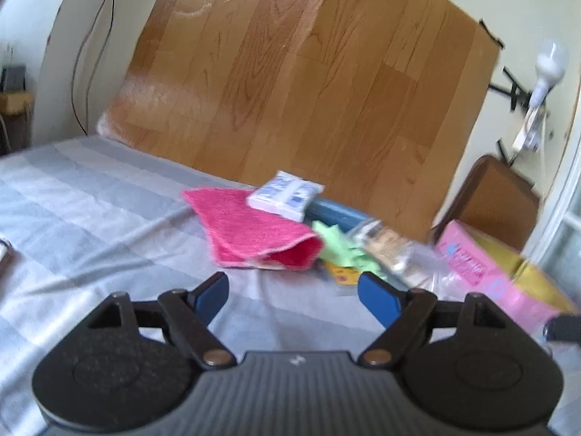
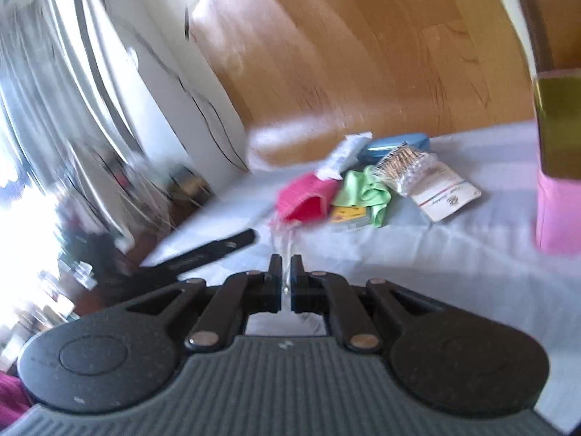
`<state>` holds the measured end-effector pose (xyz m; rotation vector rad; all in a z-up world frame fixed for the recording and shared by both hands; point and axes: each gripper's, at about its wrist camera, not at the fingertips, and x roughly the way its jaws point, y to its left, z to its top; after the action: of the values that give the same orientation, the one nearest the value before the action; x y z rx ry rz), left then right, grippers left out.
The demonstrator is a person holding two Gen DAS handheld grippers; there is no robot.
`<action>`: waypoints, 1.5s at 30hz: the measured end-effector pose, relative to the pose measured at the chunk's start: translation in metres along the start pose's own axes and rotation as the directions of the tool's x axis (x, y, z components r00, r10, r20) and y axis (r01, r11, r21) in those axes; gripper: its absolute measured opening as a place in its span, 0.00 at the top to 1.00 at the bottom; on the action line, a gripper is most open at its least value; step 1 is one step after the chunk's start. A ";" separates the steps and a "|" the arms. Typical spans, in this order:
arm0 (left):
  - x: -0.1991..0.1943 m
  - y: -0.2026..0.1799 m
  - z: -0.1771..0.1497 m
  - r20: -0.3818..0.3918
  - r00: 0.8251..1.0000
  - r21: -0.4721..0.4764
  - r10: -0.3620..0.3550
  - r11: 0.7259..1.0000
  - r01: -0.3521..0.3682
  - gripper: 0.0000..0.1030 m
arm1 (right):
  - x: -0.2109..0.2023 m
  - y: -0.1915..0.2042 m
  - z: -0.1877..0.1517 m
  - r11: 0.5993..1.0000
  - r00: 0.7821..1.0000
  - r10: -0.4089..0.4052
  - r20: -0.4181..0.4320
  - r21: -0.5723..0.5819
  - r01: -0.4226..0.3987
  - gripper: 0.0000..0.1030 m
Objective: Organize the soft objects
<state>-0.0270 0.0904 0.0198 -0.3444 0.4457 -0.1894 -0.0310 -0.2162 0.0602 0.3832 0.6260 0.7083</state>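
At frame centre on the striped bed sheet (image 1: 90,200), the limp folded pink terry cloth (image 1: 254,232) should pinch easily at its near edge, left gripper (image 1: 294,294) jaws wide and empty, right gripper (image 2: 286,265) jaws closed on a clear film

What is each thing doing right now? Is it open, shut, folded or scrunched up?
left gripper: jaws open, nothing between them.
right gripper: jaws shut, seemingly pinching clear plastic.
pink towel: folded over, lying flat.
tissue pack: resting on the towel's far edge.
green cloth: scrunched up.
pink box: open at the top.
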 end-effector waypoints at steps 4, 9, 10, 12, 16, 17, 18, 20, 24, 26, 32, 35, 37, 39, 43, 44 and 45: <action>0.000 -0.023 0.005 -0.032 0.999 0.018 -0.040 0.999 0.041 0.21 | -0.026 -0.021 -0.006 0.993 0.996 -0.059 0.067 0.110 0.051 0.97; 0.003 -0.052 0.005 -0.126 0.988 0.081 -0.093 0.991 0.104 0.20 | -0.041 -0.045 -0.020 0.945 0.948 -0.306 0.083 0.145 0.293 0.91; 0.004 -0.057 0.004 -0.160 0.981 0.093 -0.111 0.988 0.127 0.16 | -0.044 -0.042 -0.023 0.950 0.951 -0.297 0.088 0.122 0.286 0.88; 0.004 -0.064 0.001 -0.208 0.970 0.112 -0.126 0.982 0.152 0.14 | -0.046 -0.031 -0.030 0.967 0.965 -0.254 0.071 0.041 0.251 0.65; -0.007 -0.065 -0.002 -0.244 0.961 0.140 -0.134 0.975 0.172 0.14 | -0.042 -0.009 -0.049 0.979 0.985 -0.170 0.003 -0.118 0.169 0.58; -0.011 -0.062 -0.002 -0.262 0.956 0.133 -0.134 0.976 0.174 0.14 | -0.039 -0.005 -0.052 0.984 0.991 -0.134 -0.024 -0.124 0.130 0.58; -0.014 -0.058 -0.002 -0.290 0.947 0.123 -0.139 0.976 0.181 0.14 | -0.039 -0.007 -0.054 0.990 0.994 -0.096 -0.050 -0.107 0.090 0.58; -0.023 -0.054 -0.005 -0.358 0.920 0.121 -0.162 0.968 0.218 0.14 | -0.033 -0.005 -0.057 0.997 0.992 -0.007 -0.123 -0.076 -0.002 0.58; -0.034 -0.051 -0.019 -0.509 0.848 0.141 -0.146 0.958 0.250 0.15 | -0.029 -0.002 -0.065 0.991 0.963 0.095 -0.254 -0.072 -0.117 0.57; -0.030 -0.048 -0.030 -0.590 0.795 0.112 -0.143 0.960 0.256 0.19 | -0.026 -0.002 -0.067 0.991 0.946 0.106 -0.307 -0.048 -0.127 0.57; -0.025 -0.052 -0.042 -0.635 0.734 0.017 -0.242 0.945 0.326 0.34 | -0.009 -0.004 -0.076 0.989 0.921 0.147 -0.361 0.057 -0.136 0.57; -0.024 -0.065 -0.043 -0.602 0.776 0.080 -0.188 0.953 0.293 0.35 | 0.007 -0.004 -0.074 0.989 0.938 0.147 -0.313 0.080 -0.128 0.65; -0.020 -0.070 -0.034 -0.573 0.791 0.050 -0.214 0.954 0.294 0.35 | 0.006 -0.007 -0.069 0.995 0.954 0.100 -0.283 0.058 -0.087 0.66; -0.015 -0.084 -0.016 -0.530 0.808 0.042 -0.259 0.943 0.330 0.35 | -0.001 -0.010 -0.060 0.998 0.970 0.060 -0.236 0.034 -0.053 0.68; 0.011 -0.140 0.019 -0.440 0.831 0.107 -0.341 0.899 0.425 0.35 | -0.035 -0.023 -0.028 0.999 0.998 -0.027 -0.064 -0.019 0.026 0.68; 0.020 -0.156 0.024 -0.425 0.831 0.122 -0.358 0.887 0.445 0.35 | -0.046 -0.029 -0.016 0.998 0.998 -0.062 -0.014 -0.030 0.061 0.68; 0.031 -0.172 0.030 -0.410 0.831 0.133 -0.376 0.876 0.463 0.35 | -0.055 -0.035 -0.007 0.994 0.995 -0.098 0.025 -0.035 0.099 0.68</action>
<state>-0.0040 -0.0682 0.0963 -0.1734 0.7156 -0.7481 -0.0510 -0.2790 0.0585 0.3242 0.6053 0.6191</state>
